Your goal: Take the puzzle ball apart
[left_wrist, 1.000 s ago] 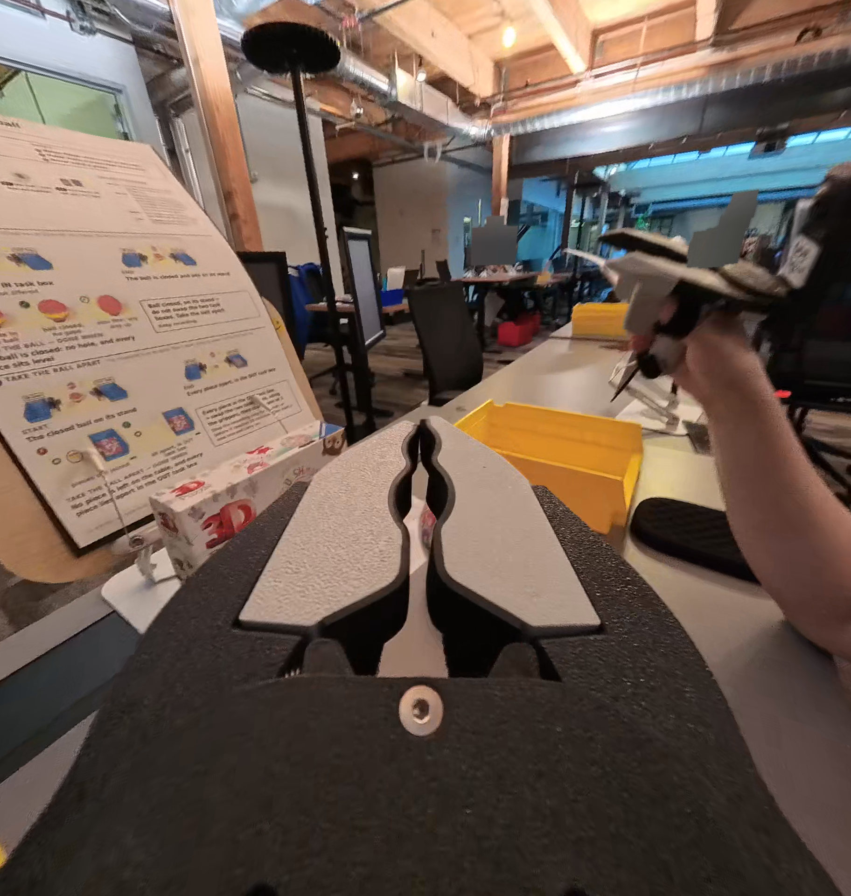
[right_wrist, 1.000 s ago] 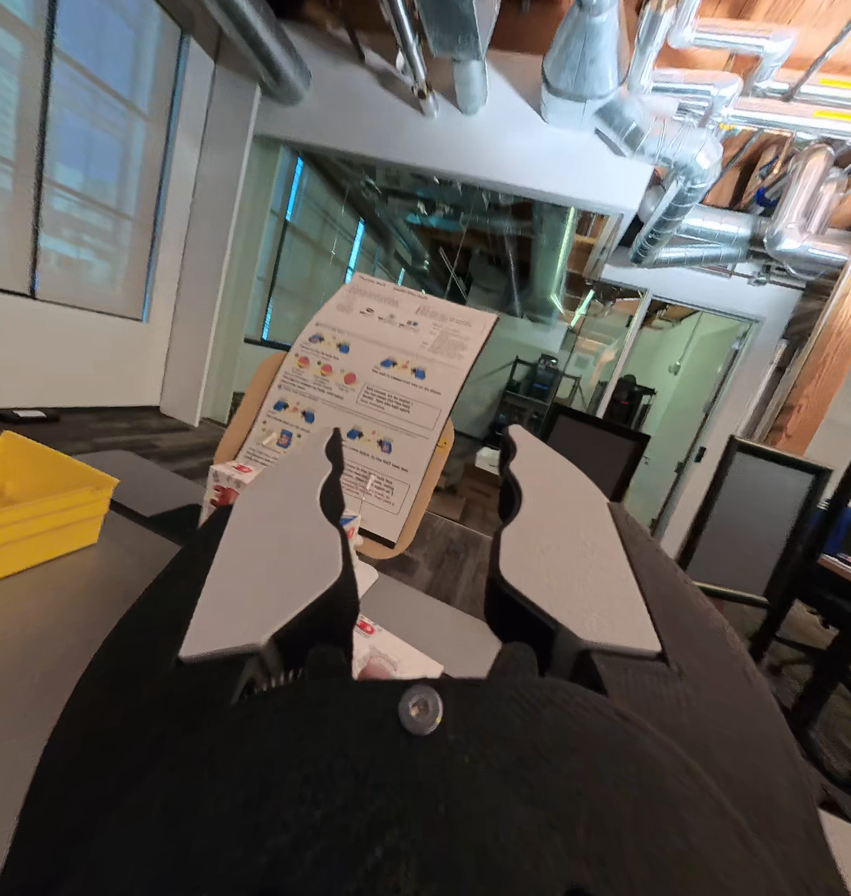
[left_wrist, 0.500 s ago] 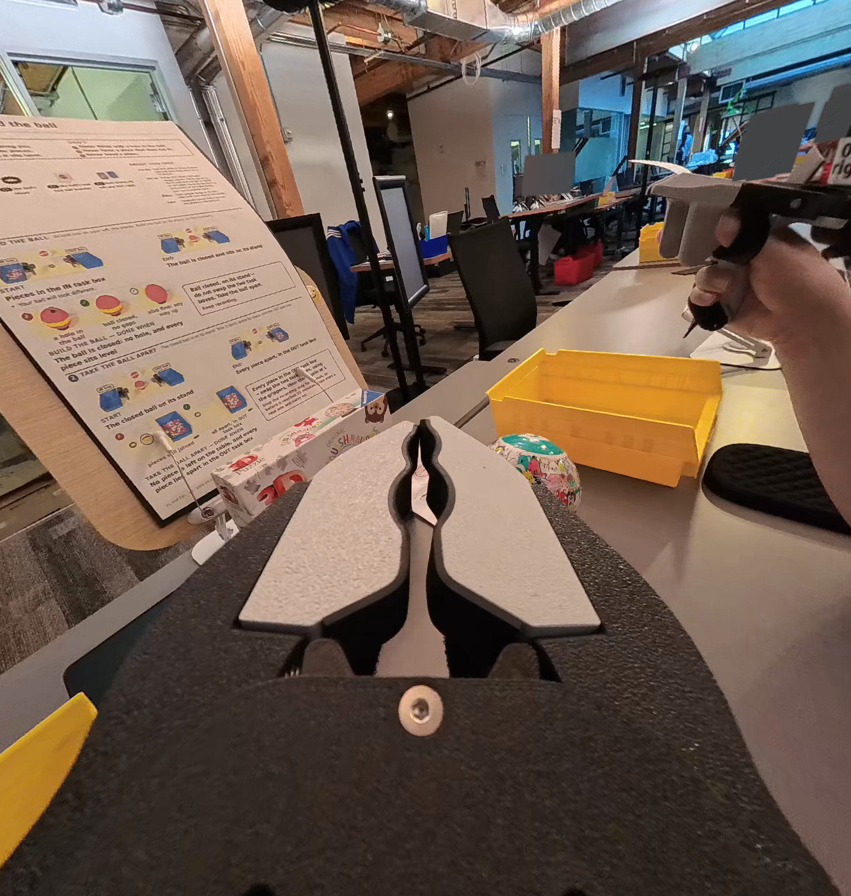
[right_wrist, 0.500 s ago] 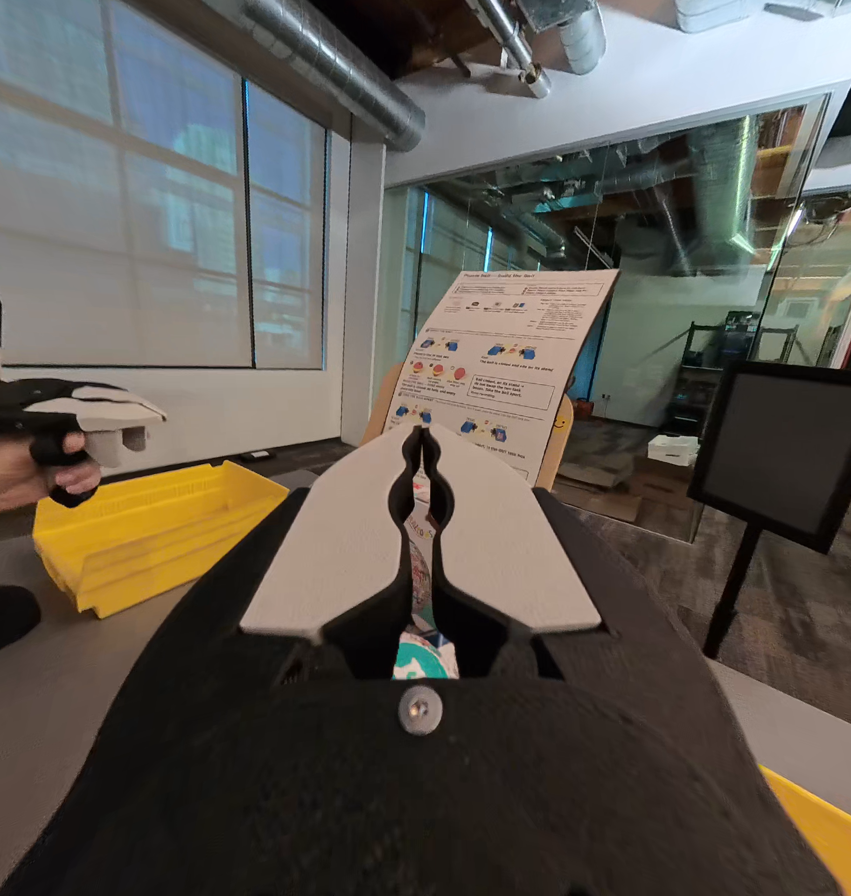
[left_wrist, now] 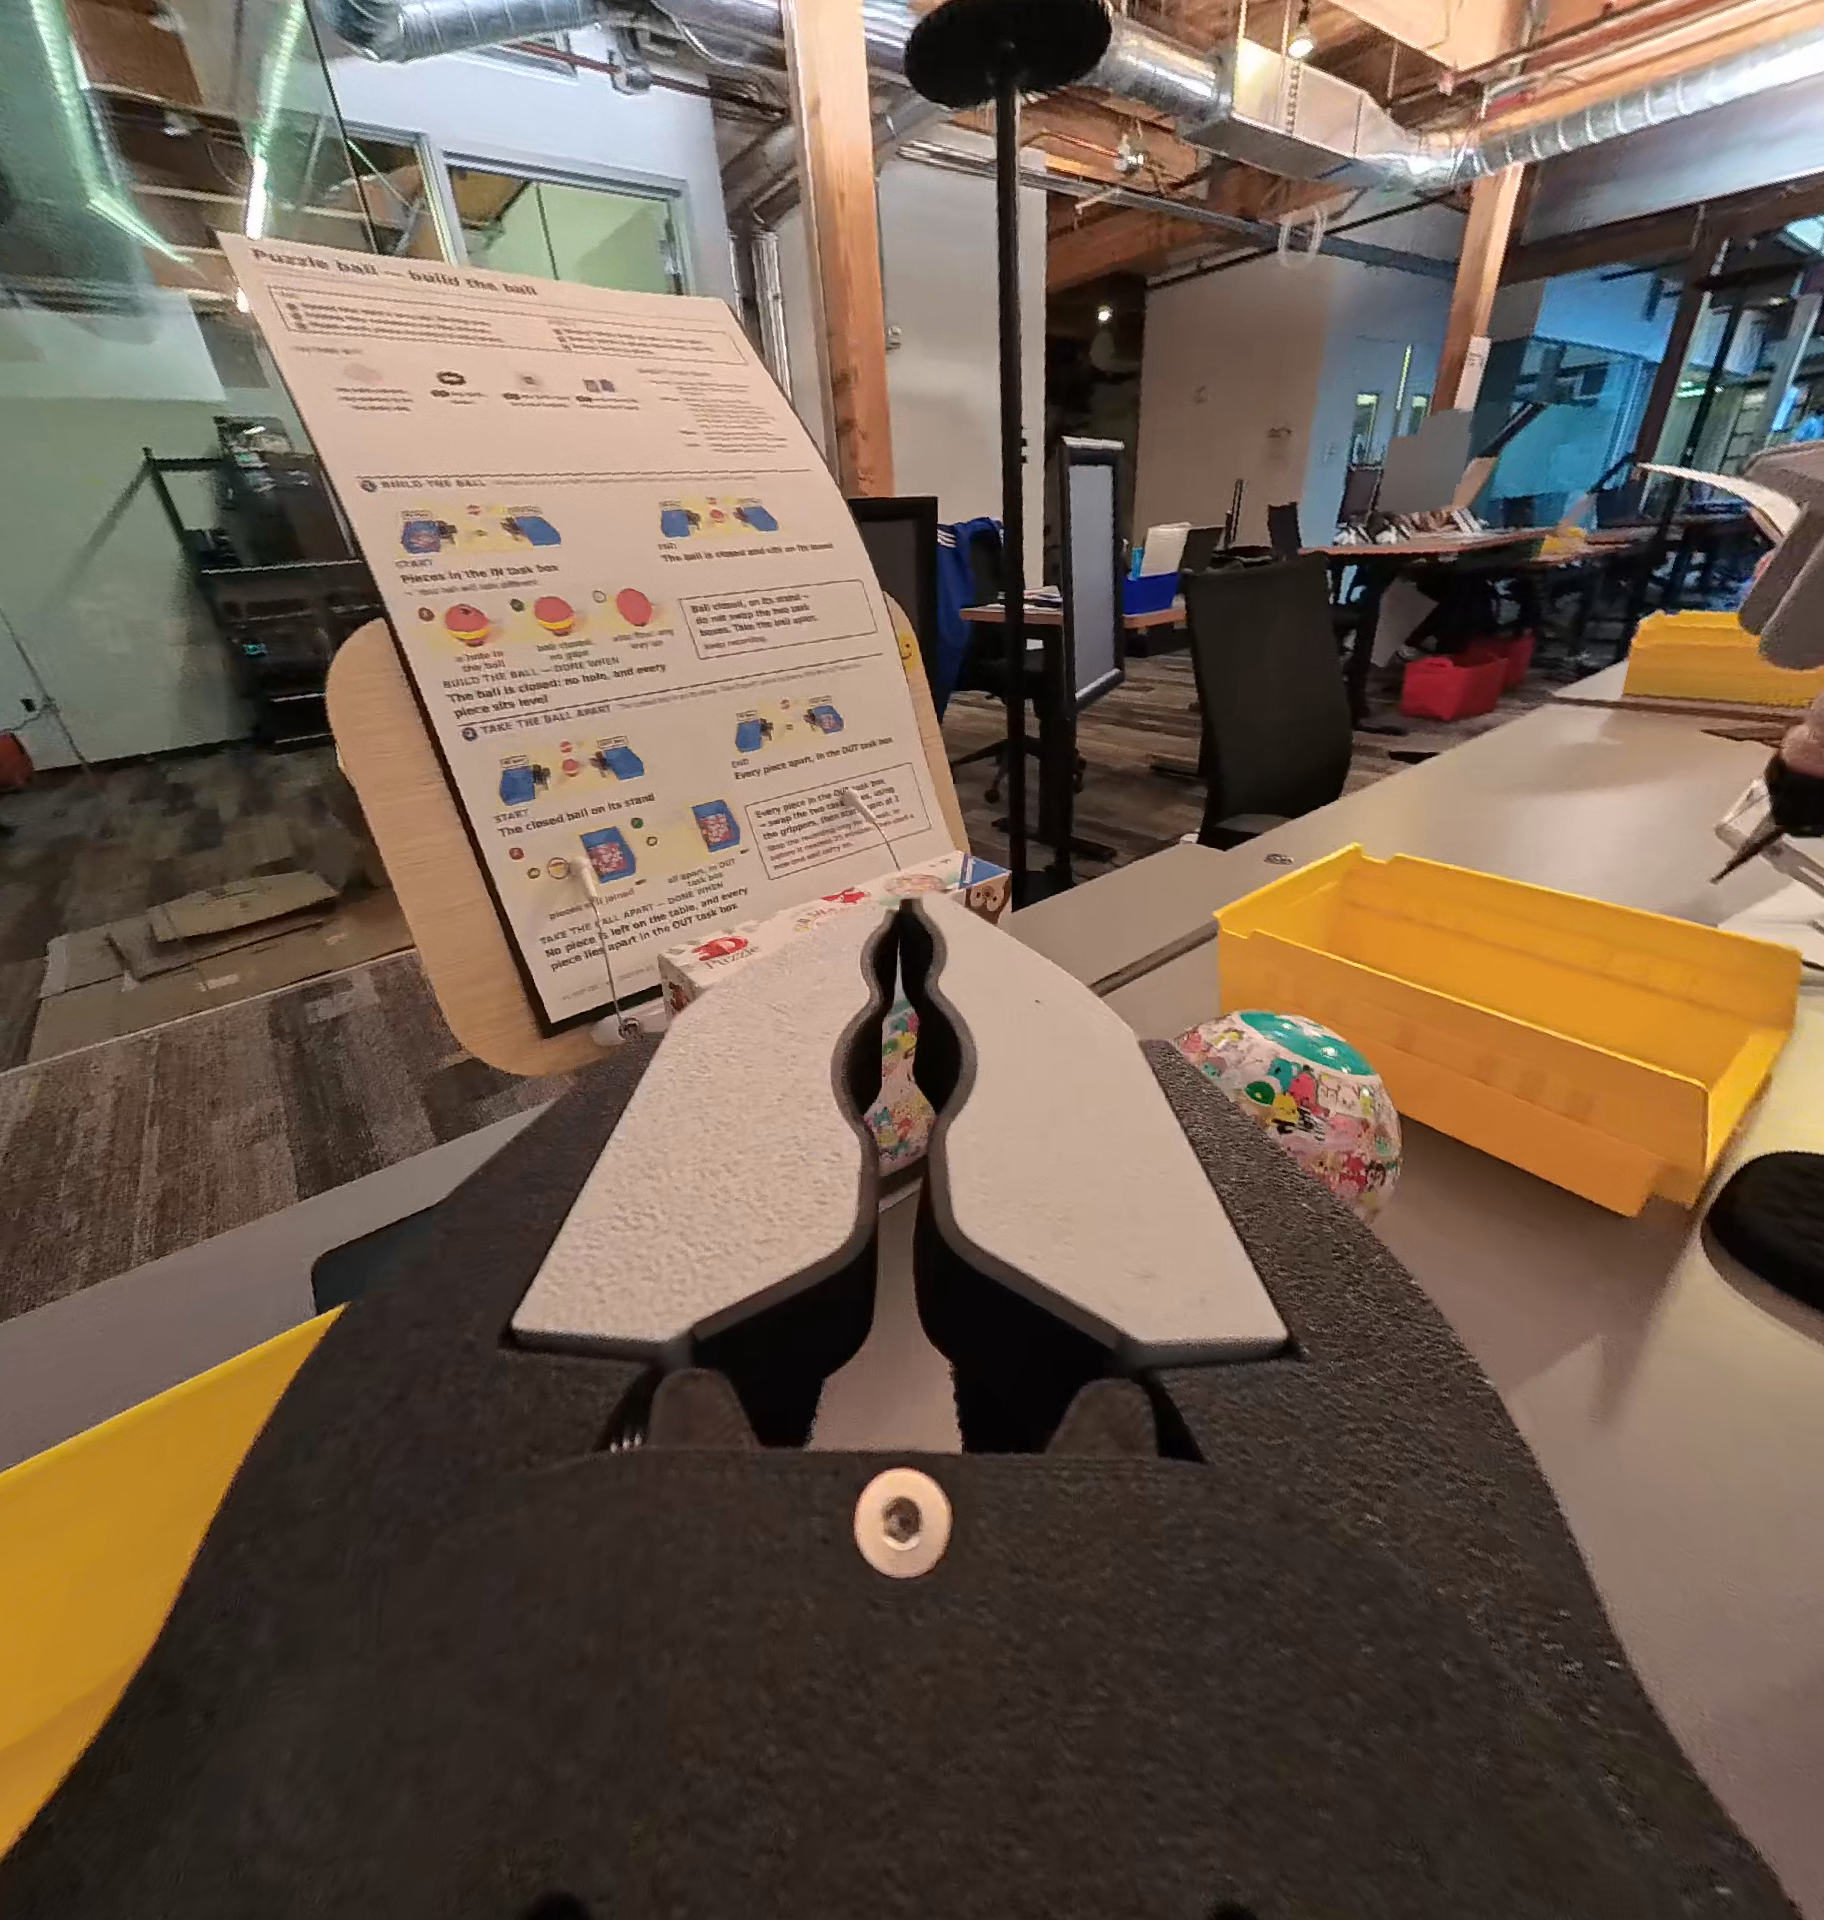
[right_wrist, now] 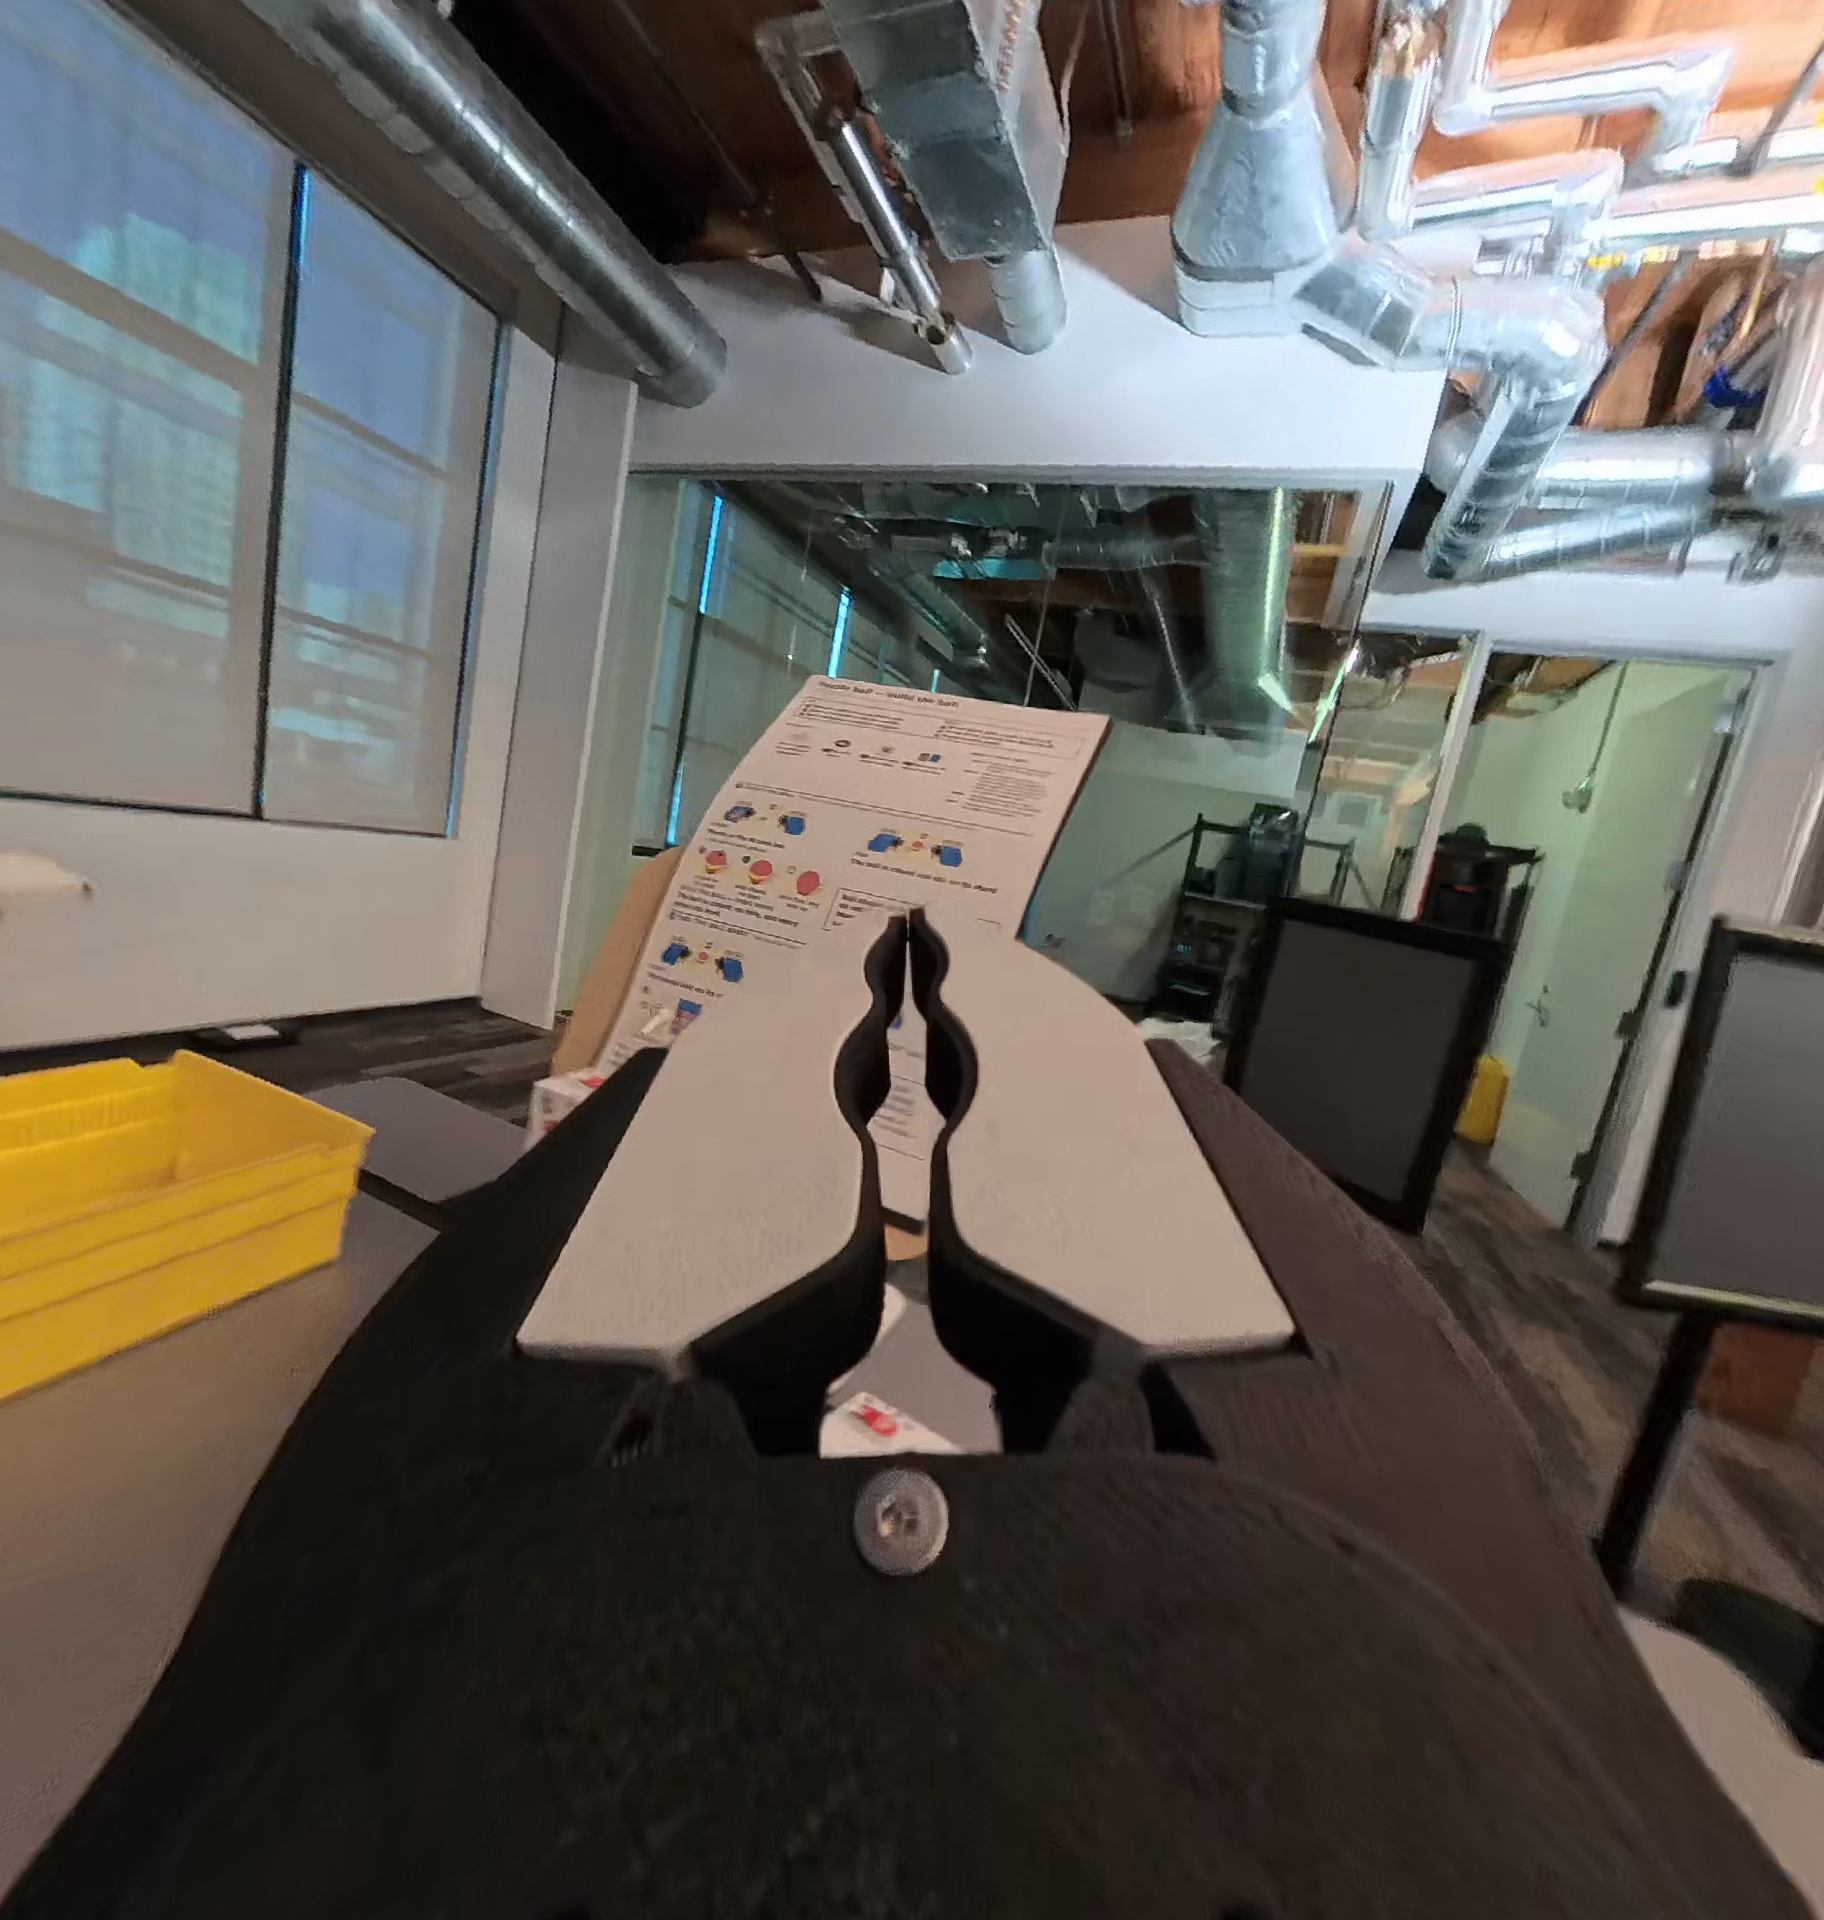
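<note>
The puzzle ball [left_wrist: 1297,1101], closed and covered in bright cartoon prints with a teal top, sits on the grey table [left_wrist: 1614,1455] just right of my left gripper's fingers. My left gripper [left_wrist: 903,909] is shut and empty, raised above the table, pointing past the ball's left side. My right gripper [right_wrist: 910,920] is shut and empty, held high and aimed at the instruction board; it also shows at the right edge of the left wrist view [left_wrist: 1812,561], held by a hand. The ball is hidden in the right wrist view.
A yellow bin [left_wrist: 1510,1008] stands right of the ball, and shows in the right wrist view [right_wrist: 129,1195]. Another yellow bin's corner [left_wrist: 77,1558] is at lower left. The instruction board [left_wrist: 617,623] and a printed puzzle box [left_wrist: 783,945] stand behind. A black pad [left_wrist: 1791,1236] lies at right. Tip to tip, the grippers are about 35 centimeters apart. The puzzle ball [left_wrist: 1297,1101] lies around 25 centimeters away from my right fingertips.
My right gripper went from open to shut, then tilted upward, so the ball dropped out of its view. My left gripper stayed shut and swung left.
</note>
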Available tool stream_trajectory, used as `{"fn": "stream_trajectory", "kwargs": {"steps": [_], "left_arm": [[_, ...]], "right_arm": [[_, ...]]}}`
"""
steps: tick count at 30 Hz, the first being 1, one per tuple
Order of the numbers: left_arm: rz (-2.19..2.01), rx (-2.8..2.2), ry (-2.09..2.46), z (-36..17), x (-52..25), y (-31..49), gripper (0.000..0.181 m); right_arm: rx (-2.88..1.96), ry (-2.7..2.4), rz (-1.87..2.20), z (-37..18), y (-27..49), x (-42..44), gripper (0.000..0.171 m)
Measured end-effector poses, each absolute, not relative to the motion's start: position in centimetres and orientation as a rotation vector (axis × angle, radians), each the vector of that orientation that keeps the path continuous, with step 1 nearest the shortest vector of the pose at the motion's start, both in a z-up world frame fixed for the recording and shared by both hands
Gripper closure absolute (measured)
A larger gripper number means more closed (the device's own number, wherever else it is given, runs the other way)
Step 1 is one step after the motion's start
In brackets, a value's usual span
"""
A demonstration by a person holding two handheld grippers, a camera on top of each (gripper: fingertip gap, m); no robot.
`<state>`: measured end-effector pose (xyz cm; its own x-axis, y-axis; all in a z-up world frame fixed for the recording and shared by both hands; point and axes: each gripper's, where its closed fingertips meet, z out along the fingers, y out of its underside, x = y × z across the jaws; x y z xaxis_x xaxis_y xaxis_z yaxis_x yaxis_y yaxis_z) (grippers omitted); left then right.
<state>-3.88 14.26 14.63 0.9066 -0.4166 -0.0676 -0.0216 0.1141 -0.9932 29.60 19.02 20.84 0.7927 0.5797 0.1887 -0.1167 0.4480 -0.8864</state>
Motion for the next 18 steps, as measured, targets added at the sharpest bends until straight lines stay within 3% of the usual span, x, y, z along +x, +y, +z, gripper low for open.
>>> {"fn": "stream_trajectory", "kwargs": {"steps": [3, 9, 18], "left_arm": [[-0.283, -1.377, 0.375, 15.5, -4.0, 13.9, 0.181], [-0.195, -1.306, 0.437, 16.5, -3.5, 12.8, 0.181], [-0.178, -1.379, 0.659, 14.9, -0.4, 11.8, 0.177]], "right_arm": [[-1.018, -0.570, 0.371, 20.2, 19.1, 29.0, 0.170], [-1.004, -0.668, 0.903, 19.5, 17.6, 26.8, 0.170], [-1.238, -0.924, 0.237, 15.0, 19.6, 28.1, 0.170]]}}
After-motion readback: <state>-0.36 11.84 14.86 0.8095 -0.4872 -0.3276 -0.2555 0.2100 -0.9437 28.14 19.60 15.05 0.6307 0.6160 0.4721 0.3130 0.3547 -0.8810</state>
